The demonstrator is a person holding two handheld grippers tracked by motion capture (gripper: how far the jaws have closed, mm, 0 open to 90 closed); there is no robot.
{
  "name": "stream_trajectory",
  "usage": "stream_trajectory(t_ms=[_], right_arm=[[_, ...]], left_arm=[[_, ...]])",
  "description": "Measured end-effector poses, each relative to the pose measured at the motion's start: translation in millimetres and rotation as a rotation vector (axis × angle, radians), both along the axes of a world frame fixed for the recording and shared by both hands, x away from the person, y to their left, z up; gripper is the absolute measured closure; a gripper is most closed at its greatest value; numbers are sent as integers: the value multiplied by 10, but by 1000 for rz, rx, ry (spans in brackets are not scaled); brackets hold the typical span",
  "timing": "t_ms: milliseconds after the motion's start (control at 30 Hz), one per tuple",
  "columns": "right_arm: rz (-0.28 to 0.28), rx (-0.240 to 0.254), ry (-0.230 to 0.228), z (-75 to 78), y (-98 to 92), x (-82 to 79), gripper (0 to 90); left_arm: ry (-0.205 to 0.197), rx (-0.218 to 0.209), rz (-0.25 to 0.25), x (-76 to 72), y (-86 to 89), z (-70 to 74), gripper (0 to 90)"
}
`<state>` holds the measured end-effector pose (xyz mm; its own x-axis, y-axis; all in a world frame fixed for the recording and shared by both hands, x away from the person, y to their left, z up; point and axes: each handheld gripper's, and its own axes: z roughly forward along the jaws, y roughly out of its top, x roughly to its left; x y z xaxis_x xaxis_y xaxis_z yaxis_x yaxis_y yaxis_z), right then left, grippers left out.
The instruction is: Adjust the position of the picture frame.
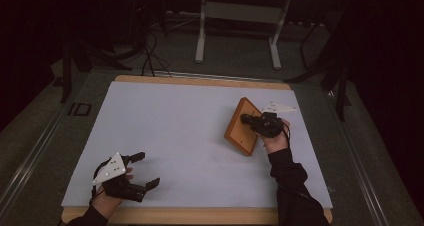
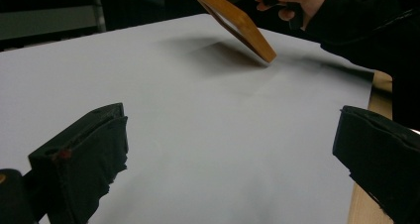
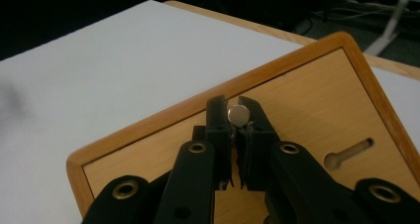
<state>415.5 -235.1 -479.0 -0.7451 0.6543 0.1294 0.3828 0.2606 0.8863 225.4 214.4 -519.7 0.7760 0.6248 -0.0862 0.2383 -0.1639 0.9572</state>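
Wooden board at the right half of the bench, framed by a raised rim and recessed inside; recess bare apart from a keyhole slot and a small round silver knob. Tilted, per the left gripper view: one corner down on the white surface, the rest raised off it, shadow beneath.

Right tongs closed nearly all the way, pads clamped on the silver knob in the right gripper view. Whether the knob is fixed to the board or loose: cannot tell. Underside of the board hidden in all views; upper end cut off by the top edge in the left gripper view. Lower part of the recess masked by the tongs' own black arms in the right gripper view.

Left tongs wide open, nothing between the pads, near the front left corner of the bench and well apart from the board. Same in the left gripper view: two black pads set far apart over bare white surface.

Right hand wrapped round the tong body, dark sleeve entering from the bottom edge, forearm angled up toward the board, grey three-cornered plate above. Left hand low at the front edge, partly cut off by the frame, tongs pointing right across the bench, grey plate facing up. Background dim; details beyond the bench hard to make out.
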Motion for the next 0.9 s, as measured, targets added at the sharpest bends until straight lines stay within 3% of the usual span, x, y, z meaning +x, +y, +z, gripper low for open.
stream_trajectory(t_ms=[433,900], right_arm=[[114,21,-19,191,299,-222,851],[164,33,-4,84,639,-494,851]], left_arm=[[-4,-2,0,-6,-5,8,9],[-4,-4,-4,-7,-10,9,9]])
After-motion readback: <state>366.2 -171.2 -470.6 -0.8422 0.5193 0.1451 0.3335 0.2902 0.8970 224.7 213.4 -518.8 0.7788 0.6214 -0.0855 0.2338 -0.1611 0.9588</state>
